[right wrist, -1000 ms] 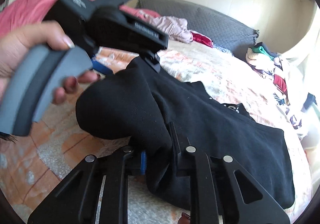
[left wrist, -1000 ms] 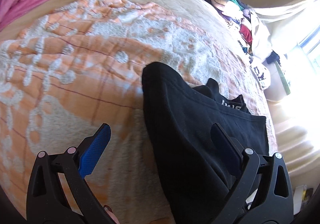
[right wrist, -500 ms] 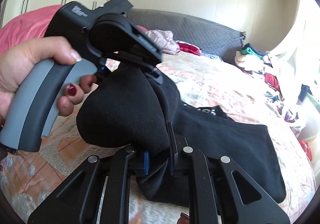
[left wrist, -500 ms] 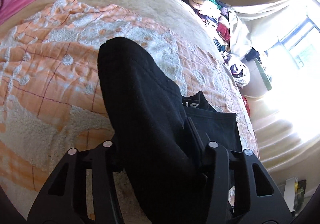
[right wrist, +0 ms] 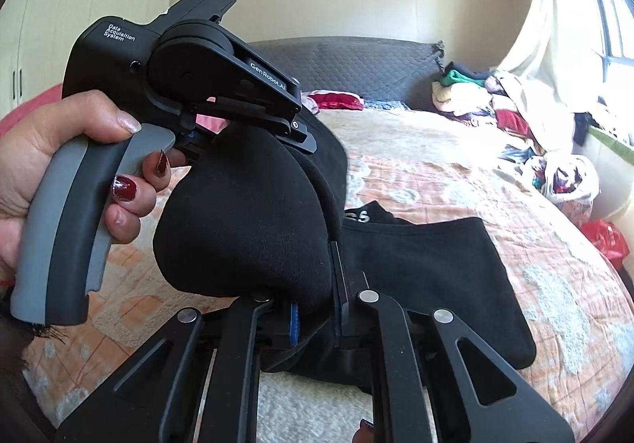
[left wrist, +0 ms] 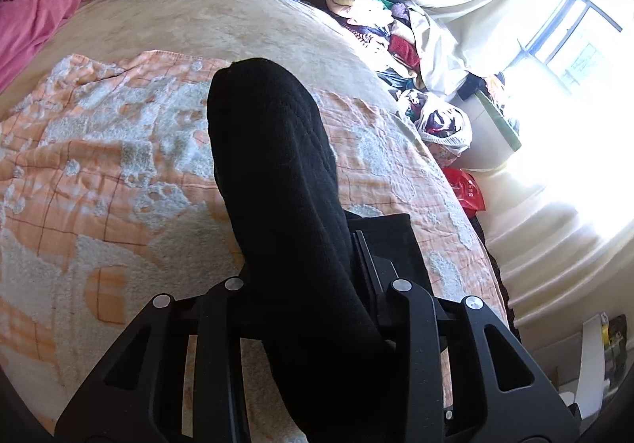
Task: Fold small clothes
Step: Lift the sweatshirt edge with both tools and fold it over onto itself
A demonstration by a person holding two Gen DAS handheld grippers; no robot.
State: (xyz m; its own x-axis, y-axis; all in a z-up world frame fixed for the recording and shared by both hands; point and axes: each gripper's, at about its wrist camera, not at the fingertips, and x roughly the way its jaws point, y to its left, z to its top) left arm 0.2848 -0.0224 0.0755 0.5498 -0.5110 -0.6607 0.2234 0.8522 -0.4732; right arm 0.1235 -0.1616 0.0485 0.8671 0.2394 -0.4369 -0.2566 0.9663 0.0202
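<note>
Now both tools clamped on the black garment (right wrist: 245, 229): left tool (left wrist: 305, 284) freshly closed on one bunched edge, right tool (right wrist: 313, 308) pinching another. Lifted off the bed (right wrist: 455, 173) together, likely to carry that end over the half lying flat.

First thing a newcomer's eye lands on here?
The black garment, bunched and lifted off the orange patterned blanket, with both tools shut on it: the right tool in the foreground, the left tool beside it. Next, the heap of clothes at the bed's far edge by the bright window.
</note>
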